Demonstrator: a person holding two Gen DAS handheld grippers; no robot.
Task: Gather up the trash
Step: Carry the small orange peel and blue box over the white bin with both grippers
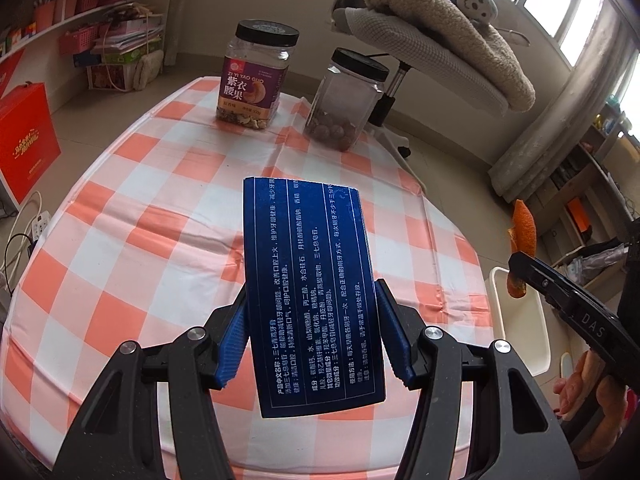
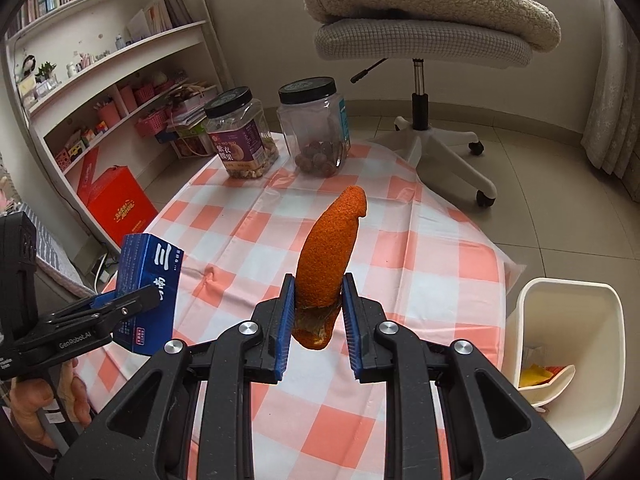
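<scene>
A curled, pebbly strip of orange peel [image 2: 326, 256] stands pinched between the right gripper's [image 2: 316, 312] blue ribbed pads, above the checked tablecloth [image 2: 420, 248]. The left gripper [image 1: 310, 332] clamps a flat, glossy blue carton [image 1: 310, 280] upright. Beside the table, a white plastic bin [image 2: 568, 304] holds yellow and white scraps. Two black-lidded clear jars [image 2: 312, 128] hold nuts.

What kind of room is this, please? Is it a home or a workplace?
Most likely a room in a home, perhaps a study. Wall shelves hold books, small baskets and stationery; a swivel chair carries a folded fleece blanket; two snack jars stand on a table with a checked cloth.
</scene>
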